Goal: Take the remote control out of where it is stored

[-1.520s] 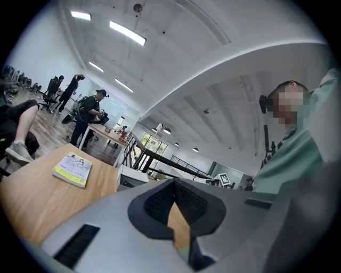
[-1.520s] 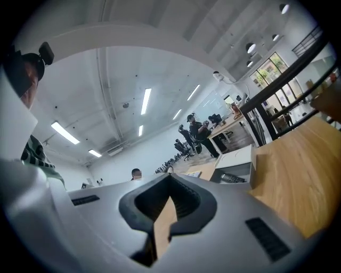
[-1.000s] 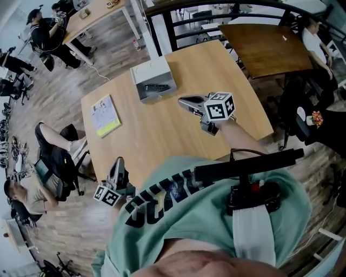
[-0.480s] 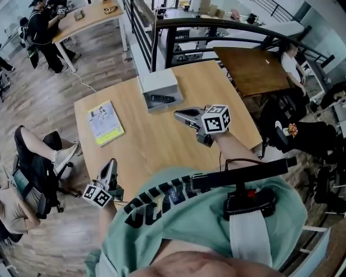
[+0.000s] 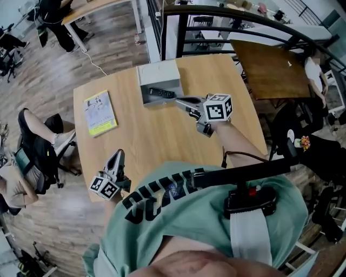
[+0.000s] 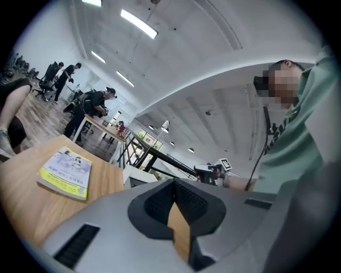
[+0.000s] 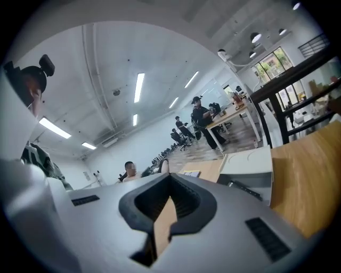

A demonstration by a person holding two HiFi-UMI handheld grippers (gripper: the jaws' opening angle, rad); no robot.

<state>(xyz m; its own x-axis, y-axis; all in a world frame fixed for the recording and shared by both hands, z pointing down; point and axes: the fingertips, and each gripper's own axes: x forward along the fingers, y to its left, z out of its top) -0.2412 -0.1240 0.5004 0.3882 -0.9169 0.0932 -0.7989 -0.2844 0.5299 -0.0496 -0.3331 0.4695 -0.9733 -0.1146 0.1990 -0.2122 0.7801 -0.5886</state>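
The black remote control (image 5: 162, 93) lies in the open front compartment of a grey box (image 5: 157, 72) at the far side of the wooden table (image 5: 151, 135). My right gripper (image 5: 180, 101) is shut and empty, its tips just right of the box front and close to the remote. In the right gripper view the box (image 7: 250, 160) and the remote (image 7: 244, 190) lie ahead and to the right of the shut gripper (image 7: 170, 179). My left gripper (image 5: 117, 158) is shut and empty over the table's near left edge. From the left gripper (image 6: 173, 184) the box (image 6: 137, 176) shows far ahead.
A yellow-green booklet (image 5: 99, 112) lies on the table's left part, also seen as the booklet (image 6: 66, 171) in the left gripper view. A dark brown table (image 5: 270, 59) and black railing (image 5: 227, 16) stand behind. People sit at the left (image 5: 32, 151).
My right gripper has moved toward the grey box, its tips now near the drawer front. The left gripper has stayed by the near edge. The head view has shifted.
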